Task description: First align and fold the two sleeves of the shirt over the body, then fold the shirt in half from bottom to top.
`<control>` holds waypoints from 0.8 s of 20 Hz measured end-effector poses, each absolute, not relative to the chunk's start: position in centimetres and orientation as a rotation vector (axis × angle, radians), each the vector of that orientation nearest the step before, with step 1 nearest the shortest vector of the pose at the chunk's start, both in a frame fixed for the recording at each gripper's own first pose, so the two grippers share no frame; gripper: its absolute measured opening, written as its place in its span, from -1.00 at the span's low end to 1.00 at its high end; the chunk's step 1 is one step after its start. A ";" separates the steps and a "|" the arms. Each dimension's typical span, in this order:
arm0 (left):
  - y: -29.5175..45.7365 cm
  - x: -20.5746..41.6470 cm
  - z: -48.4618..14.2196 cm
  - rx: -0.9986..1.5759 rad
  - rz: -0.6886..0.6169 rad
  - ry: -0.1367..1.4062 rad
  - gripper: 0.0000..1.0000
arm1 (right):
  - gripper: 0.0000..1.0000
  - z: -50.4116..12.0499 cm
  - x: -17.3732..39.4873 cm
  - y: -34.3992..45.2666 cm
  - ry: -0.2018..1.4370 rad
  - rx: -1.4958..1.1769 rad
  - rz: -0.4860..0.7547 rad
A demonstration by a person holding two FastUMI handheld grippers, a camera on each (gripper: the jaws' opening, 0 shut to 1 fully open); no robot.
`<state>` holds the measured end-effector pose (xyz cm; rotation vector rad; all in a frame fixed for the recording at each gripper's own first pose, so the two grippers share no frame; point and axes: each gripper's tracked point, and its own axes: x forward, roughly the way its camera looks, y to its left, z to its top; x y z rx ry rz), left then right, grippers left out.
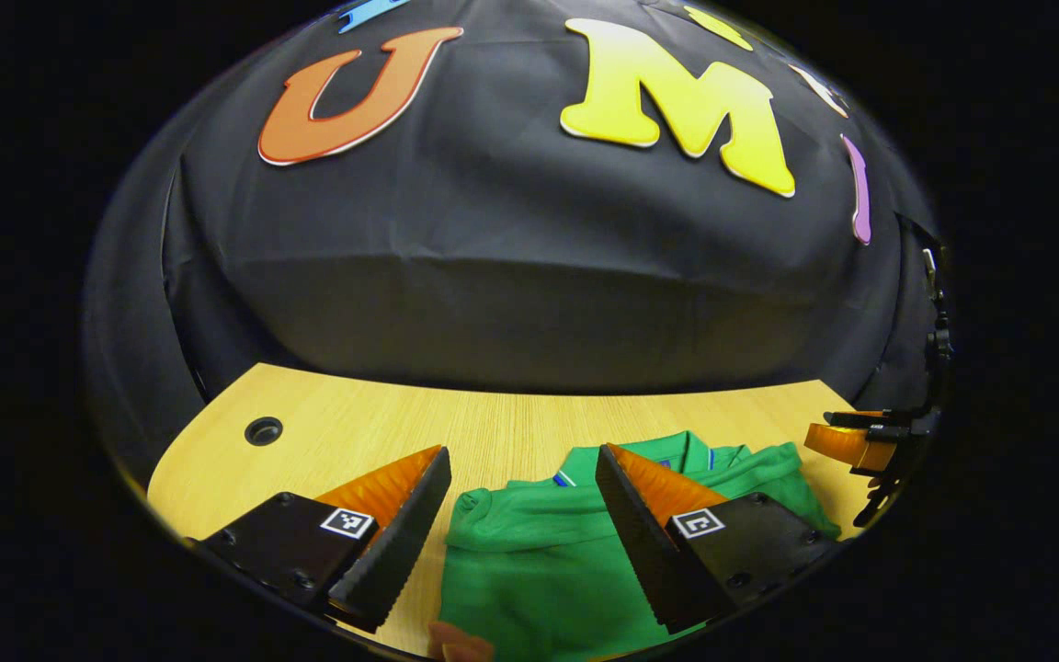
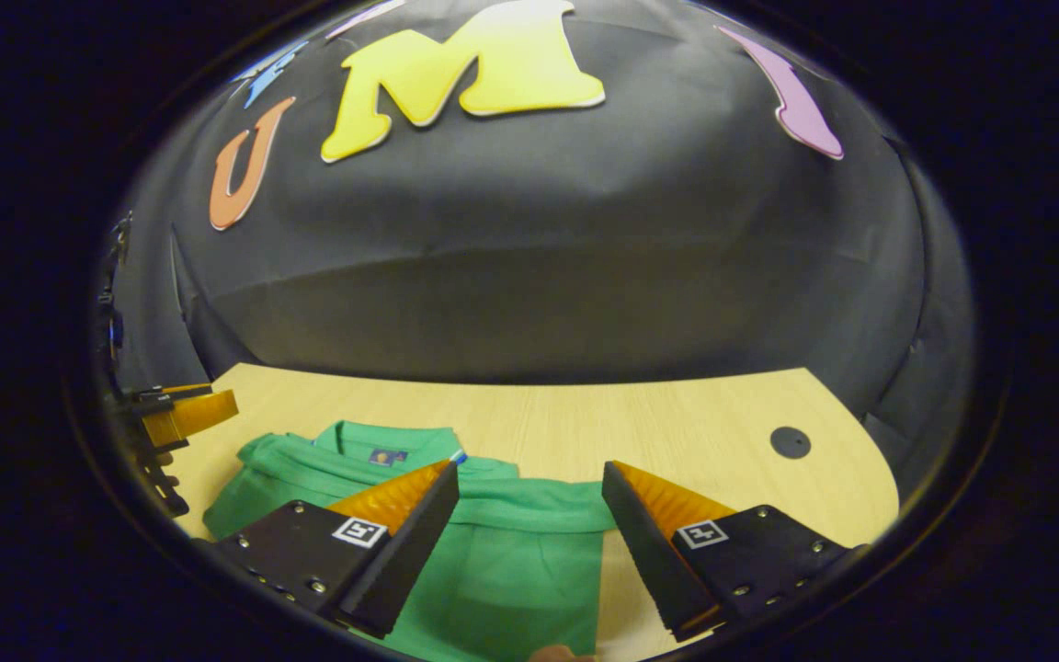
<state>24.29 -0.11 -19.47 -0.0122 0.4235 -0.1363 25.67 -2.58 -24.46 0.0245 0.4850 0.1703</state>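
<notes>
The green collared cloth shirt [image 2: 502, 561] lies flat low in the frame on the light wooden tabletop [image 2: 677, 423], sleeves folded over its body, collar farthest away.

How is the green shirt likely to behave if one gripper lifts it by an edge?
The green shirt is probably floppy: its fabric lies bunched in soft folds near the collar. It likely drapes and unfolds rather than holding shape. On the smooth wooden table, it may slide when pushed.
</notes>
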 end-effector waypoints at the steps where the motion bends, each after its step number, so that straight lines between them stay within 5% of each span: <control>1: 0.0 23.9 -18.6 -0.012 -0.135 0.408 1.00 | 0.97 -23.5 25.4 -2.5 0.465 0.021 0.172; 16: -0.6 15.0 -2.3 0.108 -0.170 0.106 1.00 | 0.96 -5.5 16.9 -0.8 0.136 -0.032 0.178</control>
